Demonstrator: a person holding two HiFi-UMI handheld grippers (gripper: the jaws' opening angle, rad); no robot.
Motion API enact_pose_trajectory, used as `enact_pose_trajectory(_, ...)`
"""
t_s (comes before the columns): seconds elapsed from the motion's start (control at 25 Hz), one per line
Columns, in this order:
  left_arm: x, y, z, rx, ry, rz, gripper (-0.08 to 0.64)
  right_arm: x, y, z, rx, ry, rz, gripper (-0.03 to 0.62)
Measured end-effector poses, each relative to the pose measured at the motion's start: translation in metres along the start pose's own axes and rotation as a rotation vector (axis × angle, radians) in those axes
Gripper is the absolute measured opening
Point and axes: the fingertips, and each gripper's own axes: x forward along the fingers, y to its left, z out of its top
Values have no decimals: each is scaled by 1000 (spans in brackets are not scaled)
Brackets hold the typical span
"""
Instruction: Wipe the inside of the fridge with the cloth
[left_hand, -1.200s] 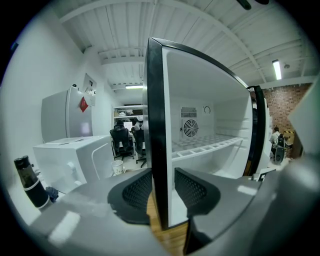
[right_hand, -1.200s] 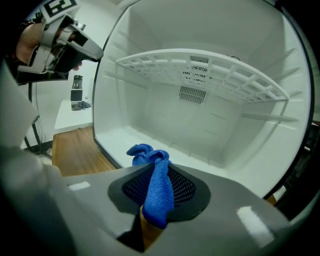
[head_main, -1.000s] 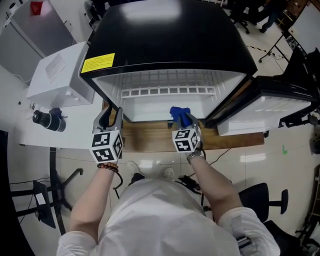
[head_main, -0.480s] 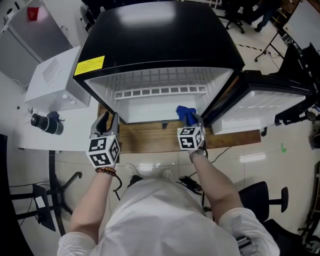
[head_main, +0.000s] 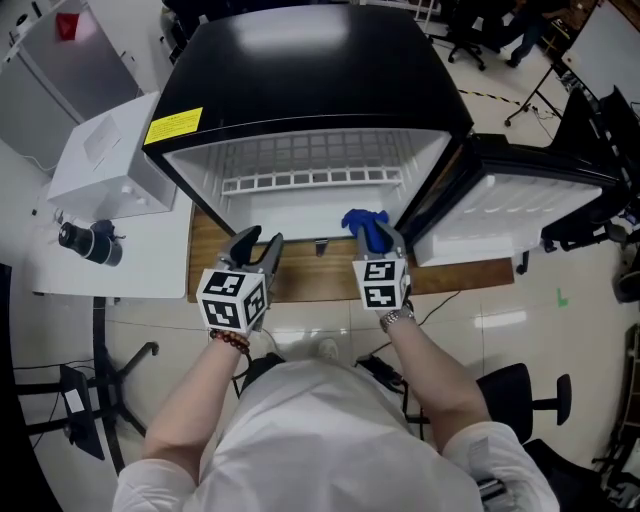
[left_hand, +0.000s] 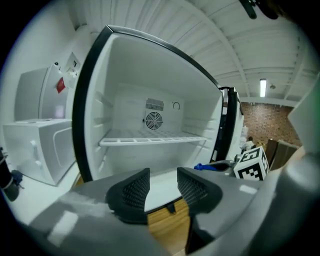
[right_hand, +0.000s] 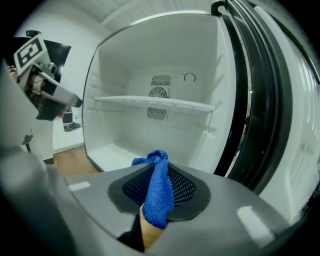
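Observation:
The black-topped fridge (head_main: 310, 70) stands open, its door (head_main: 530, 200) swung out to the right. Its inside is white, with a wire shelf (left_hand: 152, 141) and a fan grille on the back wall. My right gripper (head_main: 378, 240) is shut on the blue cloth (right_hand: 159, 192), which bunches up past the pads, just in front of the fridge's lower right opening. My left gripper (head_main: 257, 243) hangs before the lower middle of the opening. Its jaws have just been opening and nothing is between them, as the left gripper view (left_hand: 163, 187) shows.
The fridge sits on a wooden board (head_main: 300, 282). A white box-shaped appliance (head_main: 110, 150) stands to the left on a white table, with a black camera-like object (head_main: 85, 242) beside it. An office chair (head_main: 520, 395) is behind me at right.
My left gripper has swung right, toward the middle of the fridge opening, and its jaws stand wider. The right gripper has lifted a little with the cloth still in it.

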Motion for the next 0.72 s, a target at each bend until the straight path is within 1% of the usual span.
enact_pose_trajectory(0.08, 9, -18, -4, -48, 28, -97, 189, -12, 9, 12, -8, -32, 26, 77)
enact_pose_trajectory(0.16, 15, -27, -8, -105, 59, -194, 211, -22, 27, 24, -19, -64, 55, 77)
enact_pose_trajectory(0.24, 20, -37, -9, -164, 87, -287, 247, -32, 43, 37, -35, -96, 80, 78)
enact_pose_trajectory(0.36, 29, -62, -10, -247, 138, -407, 272, -50, 53, 49, -59, -139, 113, 77)
enact_pose_trajectory(0.44, 33, -74, -13, -283, 175, -460, 290, -61, 57, 54, -76, -157, 125, 77)
enact_pose_trajectory(0.6, 31, -80, -18, -313, 221, -524, 296, -74, 72, 63, -113, -180, 130, 77)
enact_pose_trajectory(0.64, 30, -80, -19, -335, 232, -546, 302, -77, 77, 65, -121, -184, 129, 77)
enact_pose_trajectory(0.72, 27, -80, -21, -406, 256, -599, 316, -82, 86, 67, -129, -188, 124, 77)
